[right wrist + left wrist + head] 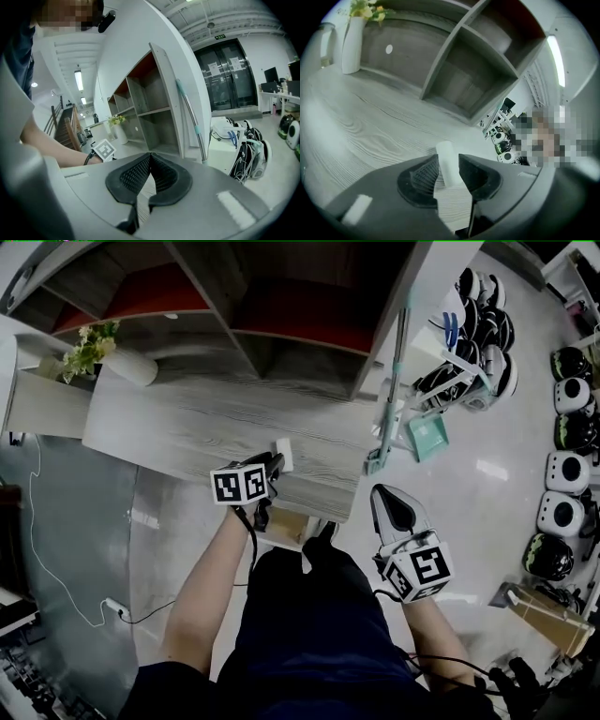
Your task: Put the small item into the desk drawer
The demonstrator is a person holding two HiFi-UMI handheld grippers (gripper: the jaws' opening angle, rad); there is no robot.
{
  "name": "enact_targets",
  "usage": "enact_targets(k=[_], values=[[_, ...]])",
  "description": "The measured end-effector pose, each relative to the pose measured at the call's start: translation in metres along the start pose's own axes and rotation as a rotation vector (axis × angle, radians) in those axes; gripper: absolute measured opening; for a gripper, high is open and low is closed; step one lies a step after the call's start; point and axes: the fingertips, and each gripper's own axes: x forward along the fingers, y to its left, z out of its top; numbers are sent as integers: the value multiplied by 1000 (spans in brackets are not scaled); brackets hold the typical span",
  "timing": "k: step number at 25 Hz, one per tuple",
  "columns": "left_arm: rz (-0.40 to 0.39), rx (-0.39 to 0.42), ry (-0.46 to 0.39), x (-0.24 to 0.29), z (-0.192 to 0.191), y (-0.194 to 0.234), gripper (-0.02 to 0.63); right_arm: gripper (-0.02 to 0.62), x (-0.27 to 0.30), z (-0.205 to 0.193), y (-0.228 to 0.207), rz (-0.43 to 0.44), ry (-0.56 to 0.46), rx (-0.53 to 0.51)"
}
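left gripper view: white block [447, 165] lies lengthwise between parted jaws of left gripper [448, 158], pointing away; right gripper [151, 155] closed

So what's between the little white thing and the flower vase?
Nothing: bare desk between the small white item and the vase, in the left gripper view.

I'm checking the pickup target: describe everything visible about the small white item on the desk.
The small white item is a plain, matte, oblong block with rounded edges, plastic-looking. It lies flat on the pale wood-grain desk near its front edge, between the left gripper's open jaws; whether the pads touch it is unclear.
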Motion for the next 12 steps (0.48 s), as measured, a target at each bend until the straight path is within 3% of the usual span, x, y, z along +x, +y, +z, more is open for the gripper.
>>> enact_targets(k=[7, 12], values=[[-9, -25, 109, 23, -9, 4, 115, 6, 3, -7, 2, -27, 1, 48], [-72, -57, 153, 28, -16, -2, 114, 6, 4, -19, 15, -32, 25, 84]])
